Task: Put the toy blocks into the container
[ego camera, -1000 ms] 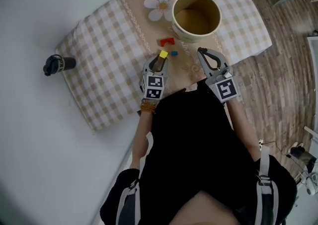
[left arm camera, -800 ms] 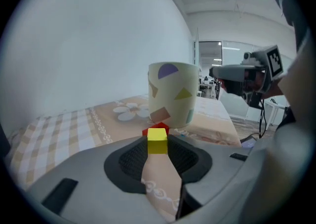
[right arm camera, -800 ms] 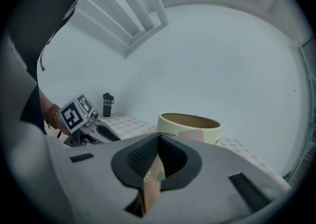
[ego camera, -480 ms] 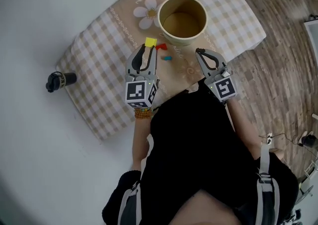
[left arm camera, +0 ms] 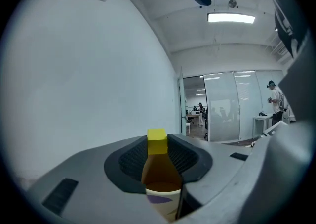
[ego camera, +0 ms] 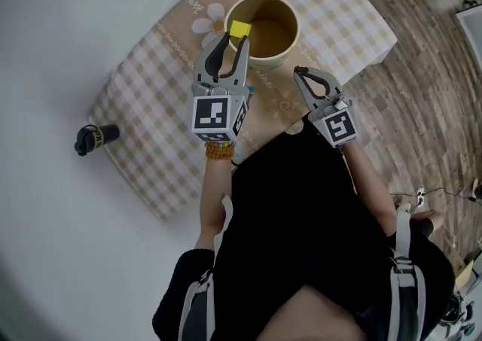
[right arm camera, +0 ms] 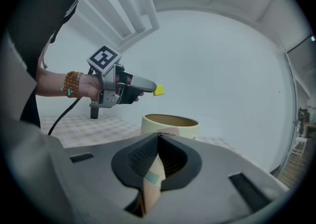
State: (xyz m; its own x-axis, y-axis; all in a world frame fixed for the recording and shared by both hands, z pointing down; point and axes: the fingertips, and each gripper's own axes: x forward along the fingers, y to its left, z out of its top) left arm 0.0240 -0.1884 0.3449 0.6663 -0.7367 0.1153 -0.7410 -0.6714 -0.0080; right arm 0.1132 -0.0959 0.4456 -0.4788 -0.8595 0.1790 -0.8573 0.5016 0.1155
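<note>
L: my left gripper (ego camera: 236, 38) pinches the yellow block (ego camera: 239, 28) at its tips, above the cream container's (ego camera: 271, 59) near-left rim | R: my right gripper (ego camera: 299, 73) closed, empty, near the container's near side | container mouth open beyond the block
</note>
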